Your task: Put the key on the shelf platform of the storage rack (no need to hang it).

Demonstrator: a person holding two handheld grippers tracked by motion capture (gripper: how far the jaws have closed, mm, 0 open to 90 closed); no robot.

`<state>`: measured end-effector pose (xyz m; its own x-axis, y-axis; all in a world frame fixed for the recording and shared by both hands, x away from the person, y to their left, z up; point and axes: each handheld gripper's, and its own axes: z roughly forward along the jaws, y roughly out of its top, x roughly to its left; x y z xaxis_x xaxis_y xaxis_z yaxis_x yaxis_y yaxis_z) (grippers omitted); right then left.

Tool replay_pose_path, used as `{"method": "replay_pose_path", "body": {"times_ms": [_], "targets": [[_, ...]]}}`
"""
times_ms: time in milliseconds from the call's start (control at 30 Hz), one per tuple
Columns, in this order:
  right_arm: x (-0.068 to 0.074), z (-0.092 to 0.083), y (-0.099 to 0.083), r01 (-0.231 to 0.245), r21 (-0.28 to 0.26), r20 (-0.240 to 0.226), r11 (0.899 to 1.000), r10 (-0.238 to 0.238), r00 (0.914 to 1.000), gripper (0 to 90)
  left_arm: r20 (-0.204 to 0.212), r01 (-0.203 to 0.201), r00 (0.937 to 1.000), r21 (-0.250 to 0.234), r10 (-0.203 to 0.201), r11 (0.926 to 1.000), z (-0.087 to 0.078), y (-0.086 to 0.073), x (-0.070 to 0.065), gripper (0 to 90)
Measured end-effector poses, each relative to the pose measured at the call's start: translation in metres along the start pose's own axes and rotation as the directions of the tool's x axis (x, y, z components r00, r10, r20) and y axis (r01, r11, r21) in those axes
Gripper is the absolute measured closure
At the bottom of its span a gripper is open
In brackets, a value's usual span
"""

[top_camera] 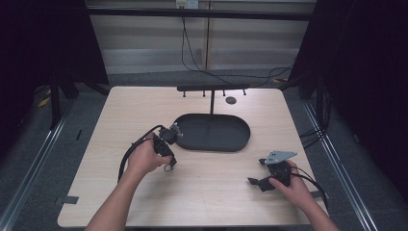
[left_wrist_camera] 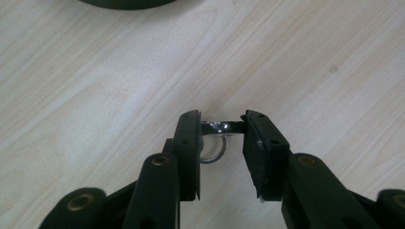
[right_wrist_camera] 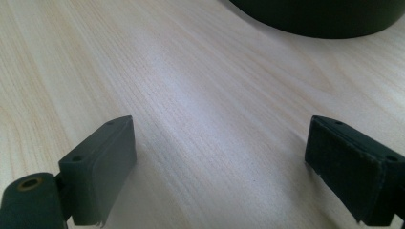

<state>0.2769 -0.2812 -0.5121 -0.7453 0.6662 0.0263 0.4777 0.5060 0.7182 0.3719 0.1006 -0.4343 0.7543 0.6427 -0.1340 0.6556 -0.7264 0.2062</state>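
My left gripper (left_wrist_camera: 220, 125) points down at the wooden table (top_camera: 202, 192) and is shut on a small shiny metal ring piece (left_wrist_camera: 217, 129), pinched between the two jaw tips just above the wood. In the high view the left gripper (top_camera: 169, 165) sits left of centre, close to the near rim of the black oval tray (top_camera: 192, 143). My right gripper (top_camera: 255, 174) rests low at the front right, its jaws spread wide over bare wood, nothing between its fingers (right_wrist_camera: 100, 167).
A black stand with a crossbar and pegs (top_camera: 212, 88) rises behind the tray. A small dark disc (top_camera: 231, 100) lies near the far edge. Cables (top_camera: 132, 151) trail from both grippers. The tray's edge (right_wrist_camera: 315, 21) lies ahead of the right gripper.
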Motion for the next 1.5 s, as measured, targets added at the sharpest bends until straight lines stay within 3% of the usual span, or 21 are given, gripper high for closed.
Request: {"method": "replay_pose_path", "body": {"times_ms": [1500], "targets": [[0.000,0.000,0.000,-0.002,-0.001,0.001,1.000,0.002,1.0000,9.7,0.002,0.015,0.9999,-0.002,-0.015,0.9999,-0.049,0.028,0.008,67.9]]}}
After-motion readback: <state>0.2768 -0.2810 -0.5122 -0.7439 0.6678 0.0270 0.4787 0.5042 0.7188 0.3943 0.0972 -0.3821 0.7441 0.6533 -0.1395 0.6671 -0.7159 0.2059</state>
